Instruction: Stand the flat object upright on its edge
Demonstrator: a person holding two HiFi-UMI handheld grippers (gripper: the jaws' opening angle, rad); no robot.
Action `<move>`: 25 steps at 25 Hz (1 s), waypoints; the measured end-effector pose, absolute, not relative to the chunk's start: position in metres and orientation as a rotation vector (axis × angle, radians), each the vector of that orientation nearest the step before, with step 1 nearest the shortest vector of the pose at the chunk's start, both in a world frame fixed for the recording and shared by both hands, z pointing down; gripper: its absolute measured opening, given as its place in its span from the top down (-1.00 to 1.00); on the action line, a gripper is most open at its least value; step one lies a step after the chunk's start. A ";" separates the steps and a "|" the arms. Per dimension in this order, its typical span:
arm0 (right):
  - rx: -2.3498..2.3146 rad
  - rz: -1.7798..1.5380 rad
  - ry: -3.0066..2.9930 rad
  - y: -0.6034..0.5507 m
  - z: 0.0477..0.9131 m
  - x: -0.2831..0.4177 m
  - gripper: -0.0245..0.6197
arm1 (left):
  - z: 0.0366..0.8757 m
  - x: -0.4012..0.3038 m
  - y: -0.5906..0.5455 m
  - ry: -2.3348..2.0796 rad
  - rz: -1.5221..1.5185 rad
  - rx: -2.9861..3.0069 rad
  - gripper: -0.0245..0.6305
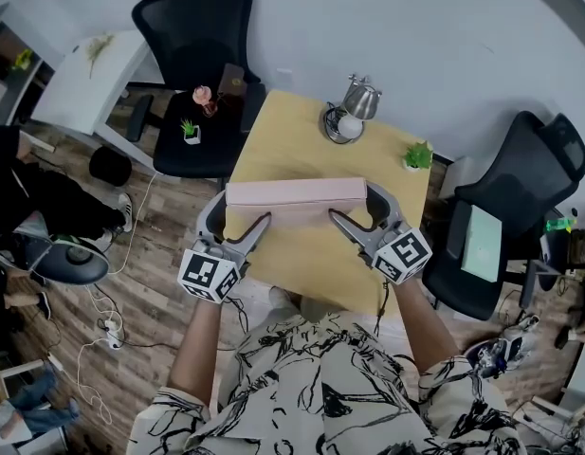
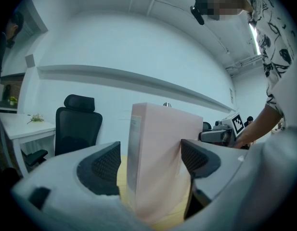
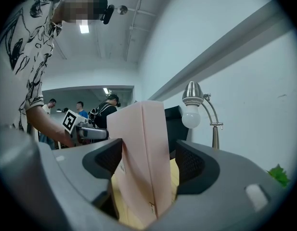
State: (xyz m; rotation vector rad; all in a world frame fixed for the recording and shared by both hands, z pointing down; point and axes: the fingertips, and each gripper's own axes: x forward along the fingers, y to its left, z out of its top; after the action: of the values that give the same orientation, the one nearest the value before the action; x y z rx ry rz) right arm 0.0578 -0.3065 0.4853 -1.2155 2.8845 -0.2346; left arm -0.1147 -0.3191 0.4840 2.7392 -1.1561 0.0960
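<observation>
The pink box (image 1: 294,193) stands upright on its long edge on the yellow wooden surface (image 1: 301,140), slightly nearer the person's side than the middle. The left gripper (image 1: 243,209) is at the box's left end and the right gripper (image 1: 354,204) at its right end. From above, the head view gives only the narrow top face of the box and the jaws reaching round each end, so it does not settle whether the pads press on it. The left gripper view does. Its jaws stand wide around the box end, with a clear gap between the left pad and the narrow side panel, and the right pad just beside the broad pink face. The right gripper view shows much the same at the other end. The jaws are spread, the left pad is close against the box, and bare wood shows in the gap between the right pad and the box, so neither gripper clamps it. Only the head view takes in the whole room: a black office chair (image 1: 192,27) behind the surface, another chair (image 1: 520,207) to the right, and a small potted plant (image 1: 418,155) at the far right corner. The silver lamp (image 3: 196,109) is seen from the side in the right gripper view, which alone shows people standing in the background (image 3: 107,107).
</observation>
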 end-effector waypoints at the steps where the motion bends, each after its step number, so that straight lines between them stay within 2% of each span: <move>1: -1.214 -0.235 2.885 -0.307 0.485 0.058 -0.16 | 0.484 -0.115 -0.319 -1.156 0.096 2.741 -0.25; 20: -1.200 -0.251 2.740 -0.288 0.450 0.092 -0.20 | 0.469 -0.148 -0.304 -1.220 0.029 2.722 -0.25; 25: -1.220 -0.218 2.723 -0.274 0.432 0.106 -0.16 | 0.456 -0.161 -0.294 -1.261 0.029 2.729 -0.13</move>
State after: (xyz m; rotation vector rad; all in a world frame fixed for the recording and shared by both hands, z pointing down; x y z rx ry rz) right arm 0.1057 -0.2744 0.4315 -1.2199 2.7234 -0.2182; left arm -0.1615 -0.2936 0.4564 2.7286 -1.2607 0.0290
